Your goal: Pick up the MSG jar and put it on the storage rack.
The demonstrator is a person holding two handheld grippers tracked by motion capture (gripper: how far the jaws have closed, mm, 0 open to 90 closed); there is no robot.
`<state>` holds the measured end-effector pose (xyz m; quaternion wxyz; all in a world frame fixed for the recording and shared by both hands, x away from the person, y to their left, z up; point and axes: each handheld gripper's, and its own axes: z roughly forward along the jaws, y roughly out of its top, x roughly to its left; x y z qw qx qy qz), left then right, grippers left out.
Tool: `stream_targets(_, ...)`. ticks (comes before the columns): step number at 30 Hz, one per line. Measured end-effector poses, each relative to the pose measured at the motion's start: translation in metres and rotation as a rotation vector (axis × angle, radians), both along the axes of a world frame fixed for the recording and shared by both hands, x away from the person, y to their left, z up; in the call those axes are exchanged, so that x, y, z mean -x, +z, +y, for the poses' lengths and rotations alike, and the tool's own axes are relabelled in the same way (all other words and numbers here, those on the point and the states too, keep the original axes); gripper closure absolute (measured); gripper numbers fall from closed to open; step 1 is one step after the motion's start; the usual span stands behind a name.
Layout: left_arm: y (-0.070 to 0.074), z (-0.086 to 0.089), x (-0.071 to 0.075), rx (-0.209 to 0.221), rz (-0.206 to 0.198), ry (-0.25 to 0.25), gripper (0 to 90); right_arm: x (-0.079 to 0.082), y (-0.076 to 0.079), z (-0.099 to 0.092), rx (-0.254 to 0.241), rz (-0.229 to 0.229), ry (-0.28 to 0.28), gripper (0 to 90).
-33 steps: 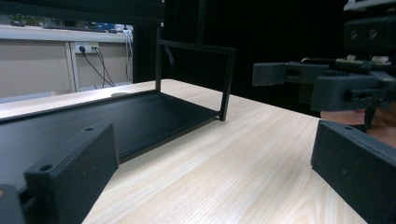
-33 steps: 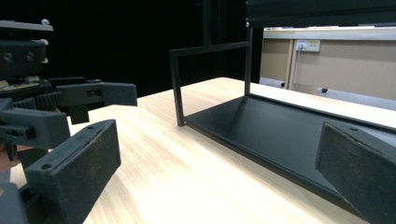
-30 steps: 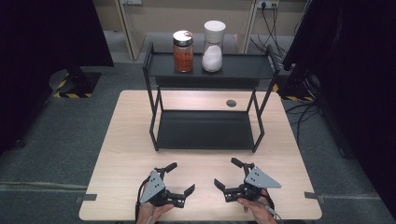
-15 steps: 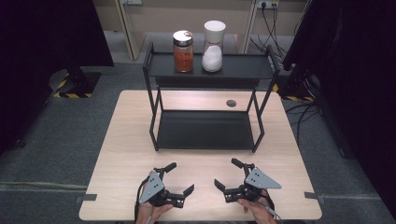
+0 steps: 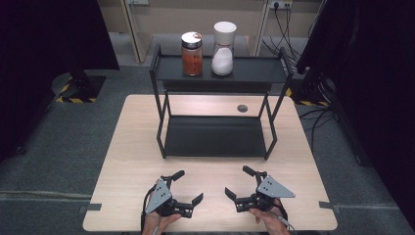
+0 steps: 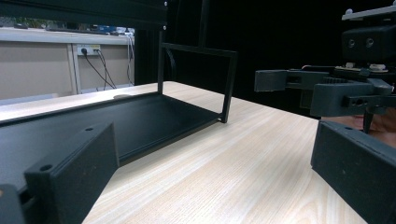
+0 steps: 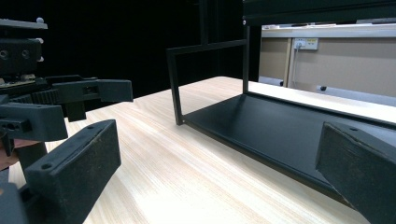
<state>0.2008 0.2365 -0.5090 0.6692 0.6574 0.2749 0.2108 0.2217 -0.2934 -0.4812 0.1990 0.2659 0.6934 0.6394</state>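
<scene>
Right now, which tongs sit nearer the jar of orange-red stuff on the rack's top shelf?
Left, slightly. The left tongs sit almost straight below the jar at the table's near edge; the right tongs sit at that same edge, farther to the right.

Before you, a light wooden desk [image 5: 132, 147] carries a black two-tier metal rack [image 5: 218, 137] at its far middle, with a small dark round disc [image 5: 242, 108] set in the desktop just behind it. On the rack's top shelf [image 5: 254, 73], a jar of orange-red contents [image 5: 192, 54] and a white-lidded jar of white powder [image 5: 223, 48] stand side by side; its lower shelf [image 5: 215, 137] rests on the wood.
</scene>
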Motion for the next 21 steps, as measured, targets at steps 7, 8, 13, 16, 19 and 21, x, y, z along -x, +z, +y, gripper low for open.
stream_targets(7, 0.0001, 0.0004, -0.0002, 0.0, 0.0, 0.002, 0.2, -0.0002, -0.0004, -0.001, -0.005, -0.001, -0.003, 0.3)
stream_targets(8, -0.0001, 0.0004, -0.0002, 0.001, 0.0, 0.003, 0.2, -0.0002, -0.0004, -0.001, -0.005, -0.001, -0.004, 0.3)
stream_targets(13, -0.0002, 0.0006, -0.0003, 0.003, -0.001, 0.005, 0.3, -0.0004, -0.0007, -0.0008, -0.007, 0.001, -0.003, 0.3)
stream_targets(16, -0.0004, 0.001, -0.0008, 0.006, -0.001, 0.005, 0.3, -0.0006, -0.0009, -0.0008, -0.009, 0.001, -0.003, 0.3)
stream_targets(19, -0.0009, 0.0025, -0.0021, 0.014, 0.005, 0.012, 0.2, -0.001, -0.0015, -0.0008, -0.02, 0.001, -0.006, 0.3)
stream_targets(21, -0.0015, 0.0031, -0.0026, 0.019, 0.005, 0.018, 0.2, -0.0009, -0.0018, -0.0012, -0.034, -0.002, -0.009, 0.3)
